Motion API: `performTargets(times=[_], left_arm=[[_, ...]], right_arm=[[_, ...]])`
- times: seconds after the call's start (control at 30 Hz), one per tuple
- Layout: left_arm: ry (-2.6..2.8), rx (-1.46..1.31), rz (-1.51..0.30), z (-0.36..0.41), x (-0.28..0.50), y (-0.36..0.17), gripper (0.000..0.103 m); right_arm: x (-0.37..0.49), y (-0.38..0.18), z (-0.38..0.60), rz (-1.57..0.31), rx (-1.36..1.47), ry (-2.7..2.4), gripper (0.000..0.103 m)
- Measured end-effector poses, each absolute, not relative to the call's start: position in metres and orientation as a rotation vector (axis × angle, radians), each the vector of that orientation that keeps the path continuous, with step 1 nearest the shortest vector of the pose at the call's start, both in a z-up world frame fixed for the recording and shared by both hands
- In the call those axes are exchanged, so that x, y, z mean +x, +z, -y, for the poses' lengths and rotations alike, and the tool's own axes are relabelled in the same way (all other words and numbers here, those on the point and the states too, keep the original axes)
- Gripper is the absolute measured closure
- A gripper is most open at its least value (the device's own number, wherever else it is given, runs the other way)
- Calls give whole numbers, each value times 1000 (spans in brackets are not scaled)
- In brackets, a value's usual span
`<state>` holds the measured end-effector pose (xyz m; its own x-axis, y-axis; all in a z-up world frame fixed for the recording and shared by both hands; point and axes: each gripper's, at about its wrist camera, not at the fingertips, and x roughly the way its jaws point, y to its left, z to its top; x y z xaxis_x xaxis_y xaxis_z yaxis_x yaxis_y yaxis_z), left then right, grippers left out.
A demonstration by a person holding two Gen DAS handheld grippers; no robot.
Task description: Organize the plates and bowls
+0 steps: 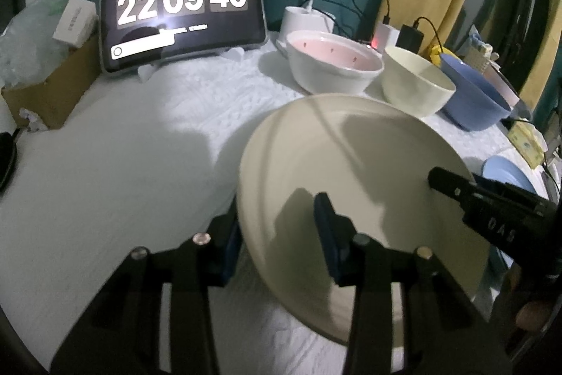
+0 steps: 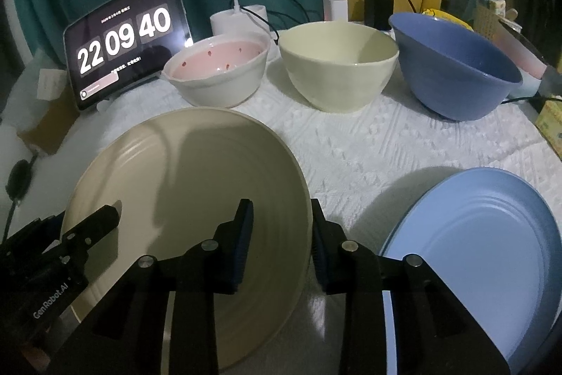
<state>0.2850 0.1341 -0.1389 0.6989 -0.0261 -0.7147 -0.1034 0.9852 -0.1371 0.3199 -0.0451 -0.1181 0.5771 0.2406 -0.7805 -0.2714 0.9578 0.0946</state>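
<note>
White textured surface (image 2: 368,143) under teal and yellow curtains. Near and centre, cream plate (image 2: 189,199) tilted, rim straddled on the left by the left hand-held gripper (image 1: 277,234), on the right by the right hand-held gripper (image 2: 281,234) — both apparently clamped on it. Probably mid-carry; next, likely onto the blue plate (image 2: 484,255) at near right. Far row: pink bowl (image 2: 217,72), cream bowl (image 2: 337,65), blue bowl (image 2: 456,65) — tablet clock (image 2: 123,37) far left. Contact under the rim hidden.

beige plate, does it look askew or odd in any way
Yes. The round beige ridged plate is tilted, not flat on the white textured cloth. Both hand-held grippers straddle its rim: left hand-held gripper on one side, right hand-held gripper on the other. Nothing looks spilled or broken.
</note>
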Motion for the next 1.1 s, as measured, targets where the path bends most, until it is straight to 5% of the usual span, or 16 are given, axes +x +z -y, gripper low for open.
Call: performTargets(times=[1.1], left_arm=[[14, -138, -698, -99, 231, -99, 63]], right_arm=[[266, -74, 79, -796, -7, 283, 71]])
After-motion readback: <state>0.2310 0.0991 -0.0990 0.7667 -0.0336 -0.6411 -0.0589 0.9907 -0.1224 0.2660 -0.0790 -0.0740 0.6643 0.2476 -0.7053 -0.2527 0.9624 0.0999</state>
